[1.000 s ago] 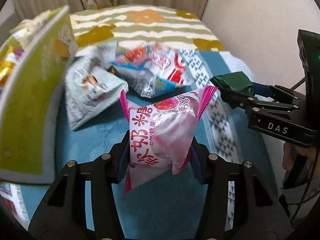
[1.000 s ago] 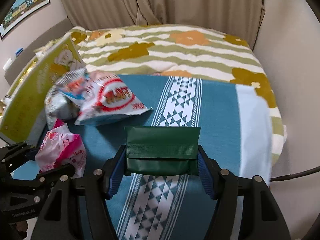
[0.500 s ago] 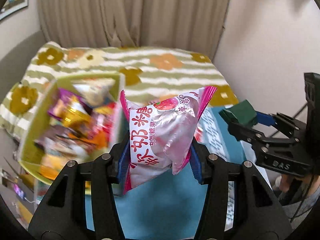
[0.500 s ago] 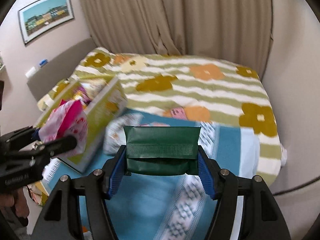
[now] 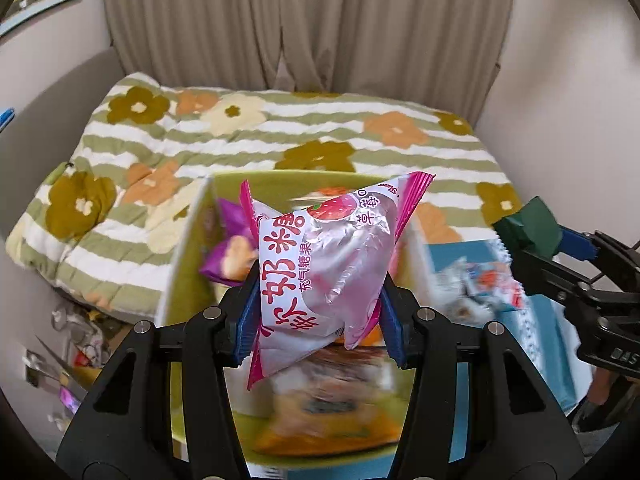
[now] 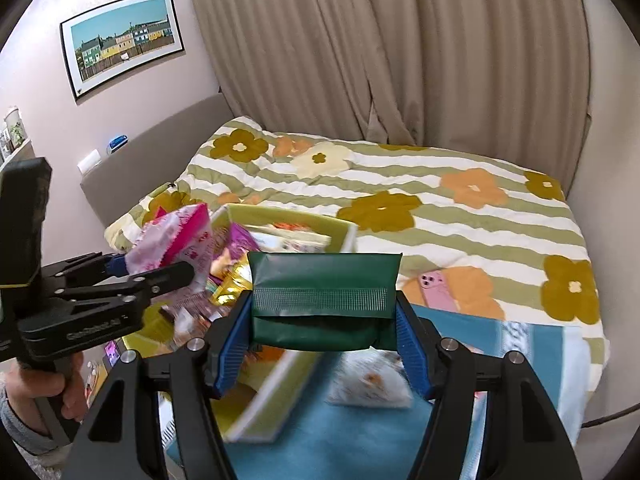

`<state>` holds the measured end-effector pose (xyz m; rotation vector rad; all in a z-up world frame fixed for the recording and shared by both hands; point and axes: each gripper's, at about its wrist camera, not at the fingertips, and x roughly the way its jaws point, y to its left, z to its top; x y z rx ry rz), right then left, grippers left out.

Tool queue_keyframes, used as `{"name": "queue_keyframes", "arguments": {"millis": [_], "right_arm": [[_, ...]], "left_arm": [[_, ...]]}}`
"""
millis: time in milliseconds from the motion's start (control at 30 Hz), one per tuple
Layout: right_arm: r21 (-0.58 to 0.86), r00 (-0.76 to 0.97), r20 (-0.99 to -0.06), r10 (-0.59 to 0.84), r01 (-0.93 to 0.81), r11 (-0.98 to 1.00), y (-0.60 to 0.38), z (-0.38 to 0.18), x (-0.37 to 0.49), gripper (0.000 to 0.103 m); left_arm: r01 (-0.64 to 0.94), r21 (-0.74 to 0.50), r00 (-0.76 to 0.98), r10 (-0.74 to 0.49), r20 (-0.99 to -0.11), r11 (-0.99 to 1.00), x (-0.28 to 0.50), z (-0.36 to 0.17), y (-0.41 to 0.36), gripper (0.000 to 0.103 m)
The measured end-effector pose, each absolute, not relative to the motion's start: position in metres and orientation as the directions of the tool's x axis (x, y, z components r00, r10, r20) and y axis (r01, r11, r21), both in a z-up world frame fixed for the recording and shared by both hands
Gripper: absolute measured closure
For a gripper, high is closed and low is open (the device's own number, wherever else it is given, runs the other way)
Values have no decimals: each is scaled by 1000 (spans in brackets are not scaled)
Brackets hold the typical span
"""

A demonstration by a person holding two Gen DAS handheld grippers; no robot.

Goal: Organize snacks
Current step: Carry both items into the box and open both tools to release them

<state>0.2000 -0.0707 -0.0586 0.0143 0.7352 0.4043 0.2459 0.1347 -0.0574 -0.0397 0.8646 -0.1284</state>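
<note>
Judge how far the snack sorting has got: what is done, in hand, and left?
Done: several snacks lie in the green box. In hand: the left hand-held gripper holds a pink packet above it; the right hand-held gripper holds a green packet. Left: a white packet lies on the blue cloth.

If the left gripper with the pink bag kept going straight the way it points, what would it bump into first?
Most likely the snacks piled in the green box. The left gripper, shut on the pink bag, aims down into it, though blur makes depth unclear.
</note>
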Motion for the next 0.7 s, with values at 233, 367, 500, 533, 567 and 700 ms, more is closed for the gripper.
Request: {"name": "queue_keyframes", "arguments": {"millis": [233,367,500,533,567,700], "right_arm": [[163,643,-691,330,-306,938,-25,-73,220,42],[161,626,-717,307,-280,946,-14,-81,224,42],[152,613,-735,289,-266,952,-5,-87,224,42],[152,611,-738,286,-262,953,-4,-88,224,42],[148,608,-743,281,-259,954,-2,-88,224,42],[135,598,-755,268,-259,957,8,-92,230,41]], "left_arm": [[142,-70,614,-143,-776,987,273,-80,175,0],[166,-60,583,-147,-799,984,269,-94,185,0],[176,-83,565,-170,-807,981,257,-100,195,0],[178,-79,568,-168,-806,981,254,-101,197,0],[181,-74,569,-166,-806,981,250,-101,199,0],[181,-60,573,-155,-805,982,243,-102,208,0]]}}
